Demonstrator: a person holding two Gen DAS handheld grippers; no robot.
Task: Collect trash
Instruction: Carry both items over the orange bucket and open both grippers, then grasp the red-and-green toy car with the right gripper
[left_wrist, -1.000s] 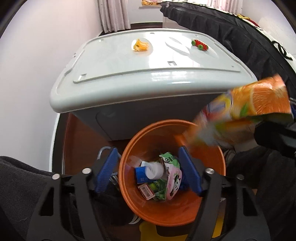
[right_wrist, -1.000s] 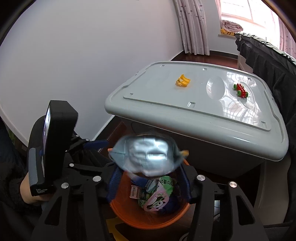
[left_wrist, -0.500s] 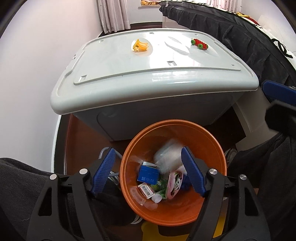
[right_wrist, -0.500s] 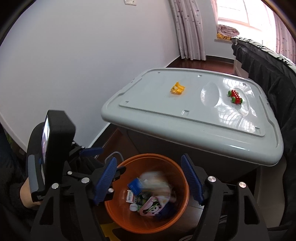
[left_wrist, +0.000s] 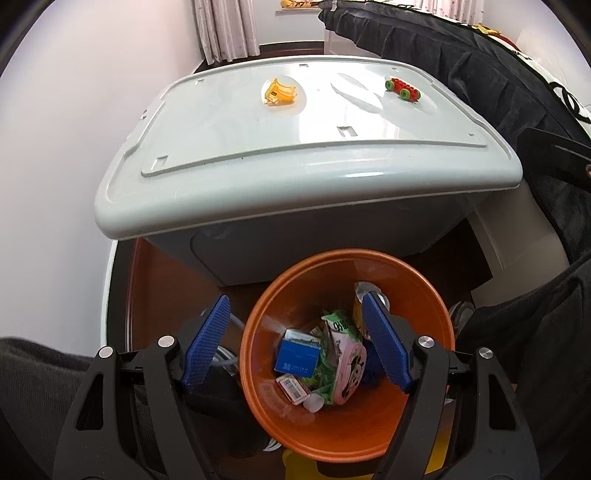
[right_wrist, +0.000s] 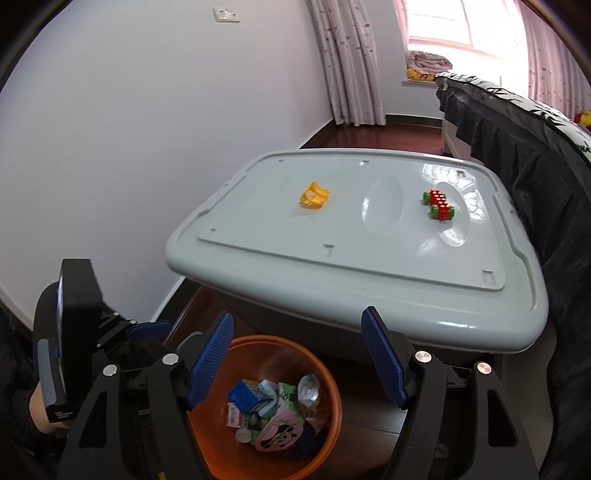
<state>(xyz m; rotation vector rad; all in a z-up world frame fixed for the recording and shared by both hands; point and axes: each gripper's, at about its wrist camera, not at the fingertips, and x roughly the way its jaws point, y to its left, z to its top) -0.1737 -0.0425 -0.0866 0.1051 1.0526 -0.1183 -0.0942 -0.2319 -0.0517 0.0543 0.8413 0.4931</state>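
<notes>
While both of our grippers hang spread wide with nothing between the ribbed blue pads, the collected trash lies straight below them. Our left gripper (left_wrist: 295, 343) sits directly over the orange bin (left_wrist: 436, 314), its right pad across the bin's mouth and its left pad outside the near-left rim; our right gripper (right_wrist: 297, 356) stands higher and a little farther back, so we judge the left to be the nearer one. Down in the smooth, tapering plastic bin lie a blue carton (left_wrist: 297, 356), a crinkled green wrapper (left_wrist: 340, 325), a pink panda pouch (left_wrist: 349, 376), a barcode scrap and a silvery crumpled pouch (right_wrist: 308, 387) against the right wall. Just beyond the bin stands a glossy grey storage box whose lid (right_wrist: 351, 266) overhangs it. Far on that lid, well apart, rest a yellow toy piece (right_wrist: 314, 195) to the left and a red-and-green toy car (right_wrist: 439, 205) to the right, its long axis running near to far. We see no loose wrapper on the lid.
</notes>
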